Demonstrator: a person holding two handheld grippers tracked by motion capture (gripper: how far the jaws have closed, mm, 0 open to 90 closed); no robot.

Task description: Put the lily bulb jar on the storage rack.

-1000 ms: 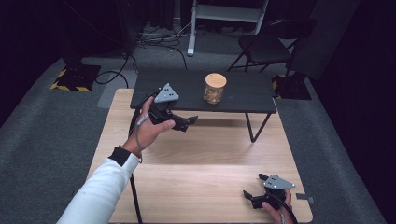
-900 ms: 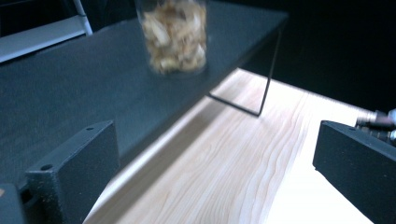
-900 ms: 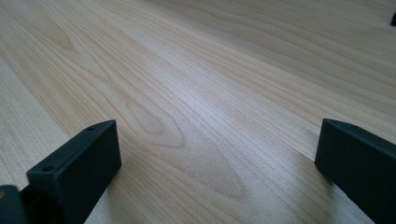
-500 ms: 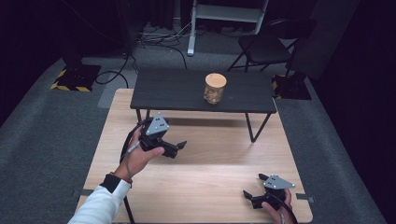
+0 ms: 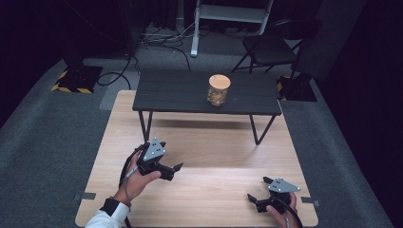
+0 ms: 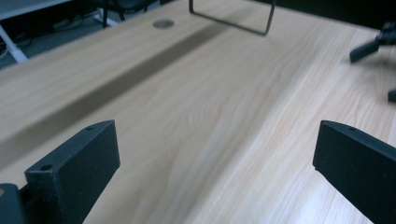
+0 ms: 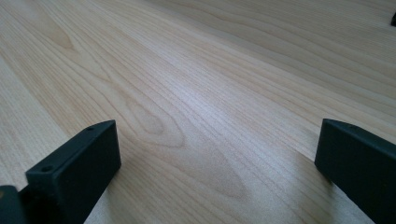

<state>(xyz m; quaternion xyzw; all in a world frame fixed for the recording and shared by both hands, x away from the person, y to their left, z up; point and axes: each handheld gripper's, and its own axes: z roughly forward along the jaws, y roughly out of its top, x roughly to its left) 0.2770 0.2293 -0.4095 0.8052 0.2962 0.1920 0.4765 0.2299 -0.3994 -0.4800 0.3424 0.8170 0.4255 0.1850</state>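
Note:
A glass jar with a round wooden lid (image 5: 218, 90) stands upright on the right half of a small dark table (image 5: 171, 95). My left gripper (image 5: 175, 171) is held just above the light wooden tabletop (image 5: 214, 152) at its front left, far from the jar. Its jaws stand wide apart with nothing between them, as the left gripper view (image 6: 215, 154) confirms. My right gripper (image 5: 257, 189) rests low at the front right, open and empty, with bare wood grain between its jaws in the right gripper view (image 7: 217, 154). It also appears far off in the left gripper view (image 6: 373, 70).
The dark table stands on thin metal legs (image 5: 259, 130) on the back half of the wooden top. A round metal disc (image 6: 163, 23) is set in the wood. Grey carpet, a dark chair (image 5: 271, 47), a white stand (image 5: 195, 28) and floor cables lie beyond.
My left gripper has come back from above the dark table toward the person and down to the wooden top's front left. The right gripper and the jar have stayed put.

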